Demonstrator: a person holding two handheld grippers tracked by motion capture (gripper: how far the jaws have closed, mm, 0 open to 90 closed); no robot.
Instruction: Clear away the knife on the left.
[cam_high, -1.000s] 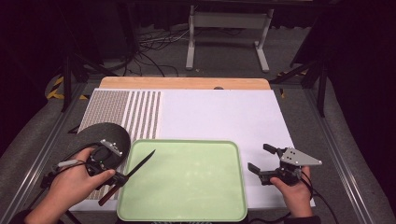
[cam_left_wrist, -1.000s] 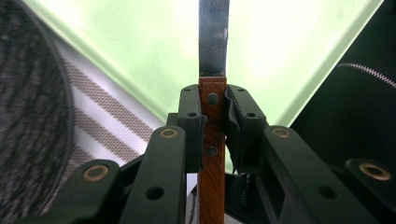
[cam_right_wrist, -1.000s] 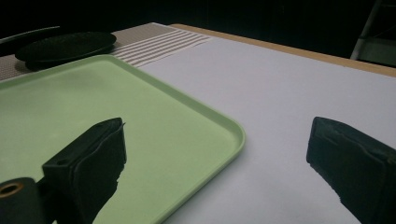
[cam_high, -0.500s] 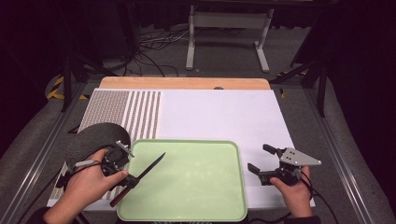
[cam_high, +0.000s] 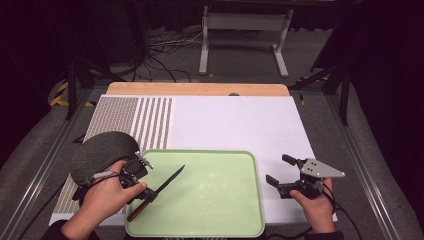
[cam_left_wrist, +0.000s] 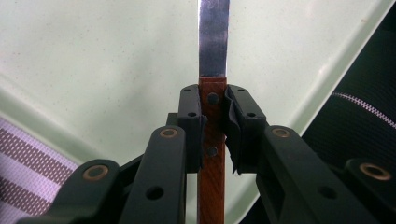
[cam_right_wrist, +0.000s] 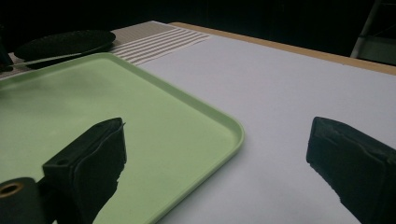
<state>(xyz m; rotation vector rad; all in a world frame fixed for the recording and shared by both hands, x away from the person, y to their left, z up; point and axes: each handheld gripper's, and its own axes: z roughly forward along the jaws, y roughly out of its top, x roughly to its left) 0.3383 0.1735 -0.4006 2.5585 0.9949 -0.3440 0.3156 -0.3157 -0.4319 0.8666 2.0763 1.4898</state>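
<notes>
Over tray (cam_high: 210, 227) left rim: left gripper (cam_high: 142, 189) clamps knife (cam_high: 159, 190).

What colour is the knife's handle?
Reddish-brown wood with metal rivets; the knife handle shows best in the left gripper view.

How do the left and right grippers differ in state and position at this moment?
The left gripper is shut on the wooden handle of the knife, while the right gripper stands open and holds nothing. The left gripper is over the green tray's left edge; the right gripper is beside the tray, over the white mat. Both have black jaws.
</notes>
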